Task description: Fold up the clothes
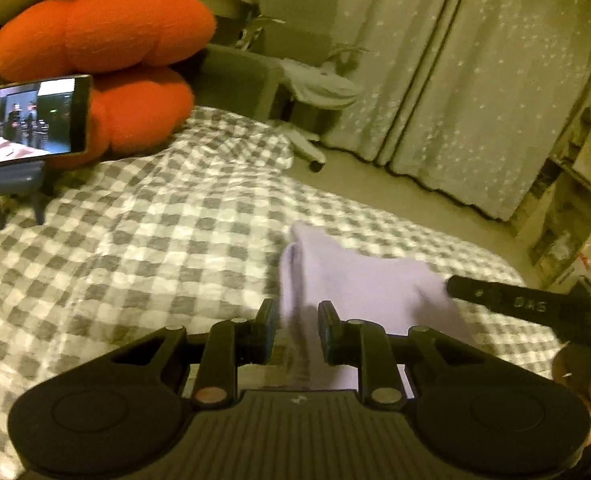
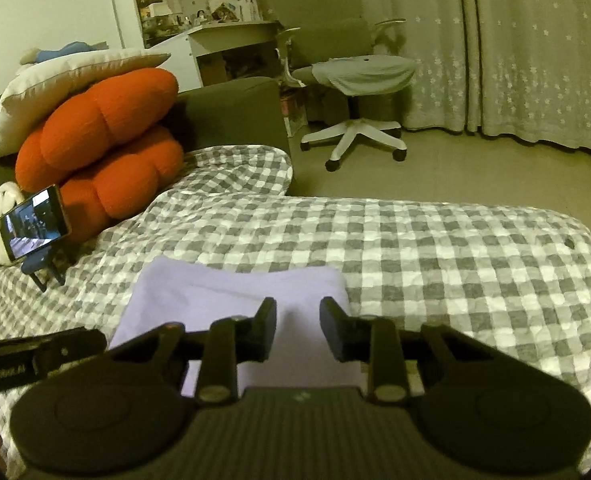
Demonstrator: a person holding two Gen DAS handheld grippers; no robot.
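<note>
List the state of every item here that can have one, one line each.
Lilac cloth garment: folded, lying on the bed.
Grey-and-white checked bedspread: spread out, rumpled near the cushions.
Phone on small blue stand: propped up, screen lit.
Orange plush cushions: stacked, two high.
Left gripper: partly open, lilac fabric between its fingers; grip unclear.
Right gripper: partly open above the garment.

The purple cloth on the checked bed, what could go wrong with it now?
1. The left gripper seems to pinch only an edge of the purple cloth; it could slip out and the fold flop open.
2. The right gripper shows a gap over the cloth, so it might miss its edge and leave the fold crooked.
3. The phone on its small stand could get knocked over.
</note>
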